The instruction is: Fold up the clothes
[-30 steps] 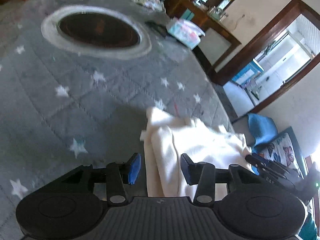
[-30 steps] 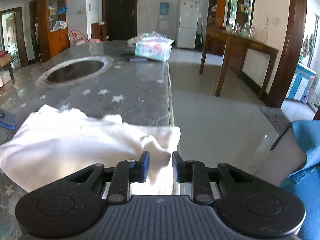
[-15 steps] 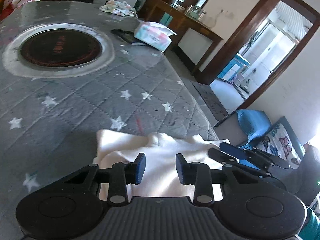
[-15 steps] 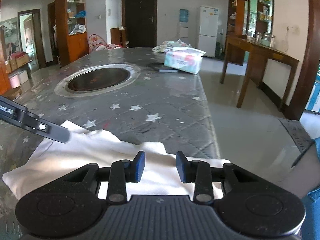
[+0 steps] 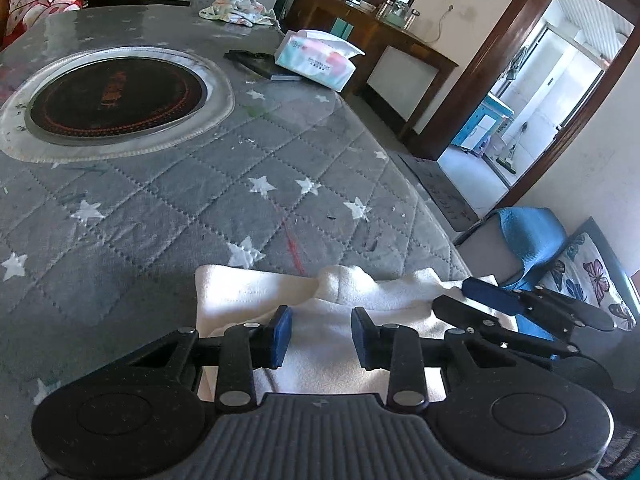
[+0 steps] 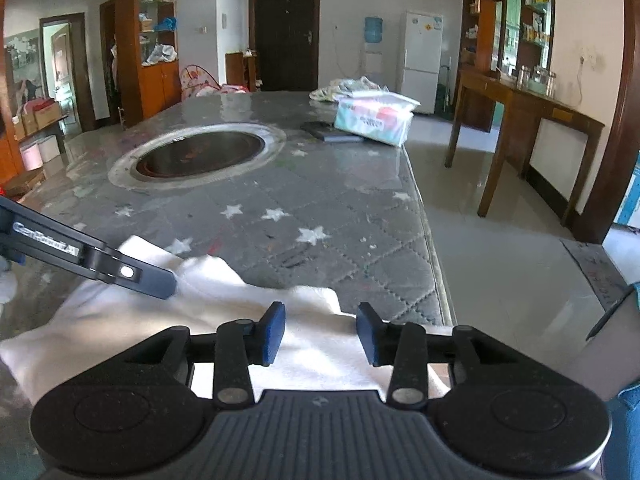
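A cream-white garment (image 5: 320, 320) lies bunched near the front edge of the grey star-quilted table (image 5: 200, 200). My left gripper (image 5: 320, 338) hovers over its middle, jaws open, nothing between them. My right gripper (image 6: 320, 334) is over the garment's (image 6: 224, 312) right part, jaws open and empty. The right gripper's fingers (image 5: 500, 300) show at the right of the left wrist view. The left gripper's finger (image 6: 92, 260) crosses the left of the right wrist view.
A round dark hotplate (image 5: 116, 96) is set in the table's middle. A tissue pack (image 5: 316, 60), a dark flat object (image 5: 260, 64) and a crumpled cloth (image 5: 236, 10) lie at the far end. The table's right edge (image 6: 432, 248) drops to the floor; a wooden side table (image 6: 528, 120) stands beyond.
Both grippers have pulled back and risen over the garment. The right jaws opened wider. The left wrist view swung from looking down to looking along the table.
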The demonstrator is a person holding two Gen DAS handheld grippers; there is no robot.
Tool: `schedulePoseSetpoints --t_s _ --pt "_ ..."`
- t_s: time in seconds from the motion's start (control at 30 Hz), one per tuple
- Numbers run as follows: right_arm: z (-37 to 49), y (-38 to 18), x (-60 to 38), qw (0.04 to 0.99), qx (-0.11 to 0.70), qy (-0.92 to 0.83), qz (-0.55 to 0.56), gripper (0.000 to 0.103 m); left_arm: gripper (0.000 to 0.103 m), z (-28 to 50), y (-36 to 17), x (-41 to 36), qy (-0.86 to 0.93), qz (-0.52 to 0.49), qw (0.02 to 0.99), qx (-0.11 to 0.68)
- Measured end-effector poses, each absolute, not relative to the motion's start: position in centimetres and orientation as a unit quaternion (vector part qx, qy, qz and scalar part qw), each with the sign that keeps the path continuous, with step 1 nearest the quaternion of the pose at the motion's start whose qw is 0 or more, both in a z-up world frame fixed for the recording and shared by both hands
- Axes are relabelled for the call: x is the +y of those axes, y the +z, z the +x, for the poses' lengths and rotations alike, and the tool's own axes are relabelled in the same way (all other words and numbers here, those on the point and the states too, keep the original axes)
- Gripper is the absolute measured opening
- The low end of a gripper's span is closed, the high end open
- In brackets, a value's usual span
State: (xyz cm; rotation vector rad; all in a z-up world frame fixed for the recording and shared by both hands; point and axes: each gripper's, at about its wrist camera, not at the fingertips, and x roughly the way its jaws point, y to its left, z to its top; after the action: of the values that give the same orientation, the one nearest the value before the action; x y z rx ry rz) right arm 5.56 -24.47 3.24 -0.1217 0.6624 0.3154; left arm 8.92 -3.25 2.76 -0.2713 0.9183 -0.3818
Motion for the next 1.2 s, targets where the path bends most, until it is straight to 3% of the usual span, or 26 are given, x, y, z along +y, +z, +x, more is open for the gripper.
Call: schedulePoseSetpoints --t_s 0.27,0.57,0.7,0.87,1.2 --pt "3.1 3.3 -23.2 0.925 0.328 0.184 -0.062 0.048 0.044 7.2 3.9 -3.2 -0.177 -0.104 0.88 0.429" --pt "0.7 3.8 -23.2 0.924 0.331 0.186 -0.046 0.067 0.056 4.1 5.1 -2.7 -0.167 -0.079 0.892 0.413" --pt "-0.4 4.0 -23.0 0.924 0.332 0.186 -0.042 0.078 0.063 2.4 5.4 -2.2 -0.16 -0.076 0.896 0.407" --pt "-1.7 4.5 -22.6 0.927 0.325 0.186 -0.035 0.079 0.072 0.4 5.7 -1.5 -0.149 -0.076 0.9 0.402" --pt "-3.9 4.9 -21.9 0.932 0.318 0.175 -0.014 0.097 0.091 -3.3 6.4 0.3 -0.132 -0.074 0.917 0.37"
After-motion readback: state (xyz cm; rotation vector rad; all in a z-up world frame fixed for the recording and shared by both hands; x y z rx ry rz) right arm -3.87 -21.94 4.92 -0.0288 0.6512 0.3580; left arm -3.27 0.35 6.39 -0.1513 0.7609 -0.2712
